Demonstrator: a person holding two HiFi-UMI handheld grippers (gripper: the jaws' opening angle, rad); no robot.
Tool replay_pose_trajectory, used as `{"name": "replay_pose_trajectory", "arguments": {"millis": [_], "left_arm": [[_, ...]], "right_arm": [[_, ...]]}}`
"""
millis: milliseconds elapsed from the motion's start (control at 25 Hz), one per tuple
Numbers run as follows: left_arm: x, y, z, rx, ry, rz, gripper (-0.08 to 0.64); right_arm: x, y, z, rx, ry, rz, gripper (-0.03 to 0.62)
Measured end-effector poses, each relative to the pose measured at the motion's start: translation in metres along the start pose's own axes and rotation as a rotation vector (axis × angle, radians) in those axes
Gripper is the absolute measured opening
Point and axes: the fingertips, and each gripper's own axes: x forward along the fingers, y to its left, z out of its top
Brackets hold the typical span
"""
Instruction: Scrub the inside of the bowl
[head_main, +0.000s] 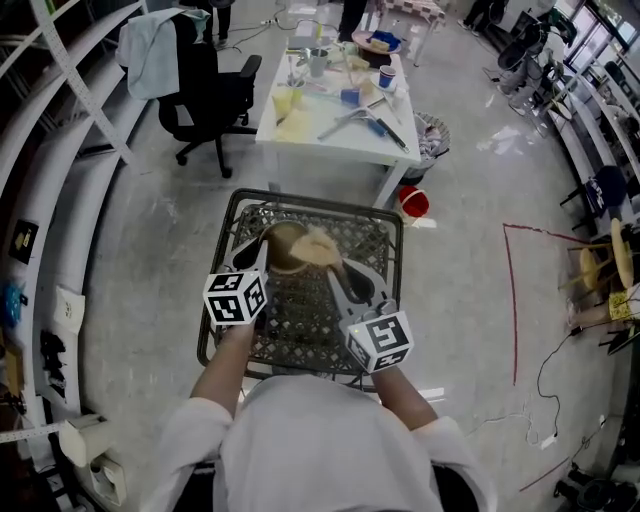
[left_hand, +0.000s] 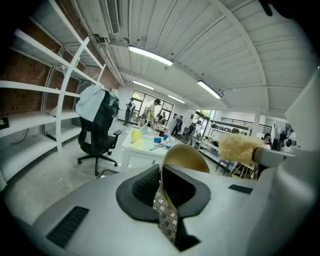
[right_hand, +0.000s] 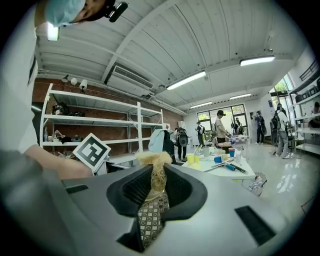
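Note:
A tan bowl (head_main: 285, 246) hangs above the black wire-mesh table (head_main: 384, 232), tilted on its side. My left gripper (head_main: 262, 250) is shut on its rim. In the left gripper view the jaws (left_hand: 161, 172) pinch the bowl's (left_hand: 186, 156) thin edge. My right gripper (head_main: 333, 266) is shut on a beige fibrous scrubber (head_main: 318, 247), which rests at the bowl's mouth. In the right gripper view the scrubber (right_hand: 154, 161) sticks up from between the shut jaws (right_hand: 156, 177). In the left gripper view the scrubber (left_hand: 239, 148) appears to the right of the bowl.
A white table (head_main: 300, 130) with cups and tools stands beyond the mesh table, a black office chair (head_main: 205, 95) to its left. A red object (head_main: 413, 202) lies on the floor by the table leg. White shelving (head_main: 60, 150) runs along the left.

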Motion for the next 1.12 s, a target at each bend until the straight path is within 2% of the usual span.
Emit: {"name": "replay_pose_trajectory", "arguments": {"millis": [360, 560, 880, 1120], "left_arm": [[-0.024, -0.013, 0.012, 0.015, -0.040, -0.020, 0.046], [-0.030, -0.024, 0.013, 0.053, -0.051, -0.033, 0.047], [-0.039, -0.034, 0.028, 0.138, -0.094, -0.039, 0.048], [-0.039, -0.037, 0.033, 0.157, -0.098, -0.050, 0.048]], "right_arm": [[-0.001, 0.020, 0.002, -0.040, 0.009, 0.050, 0.077], [0.007, 0.029, -0.007, -0.079, 0.064, 0.089, 0.077], [0.019, 0.025, -0.023, -0.265, 0.196, 0.040, 0.077], [0.022, 0.050, -0.033, -0.238, 0.214, 0.110, 0.077]]}}
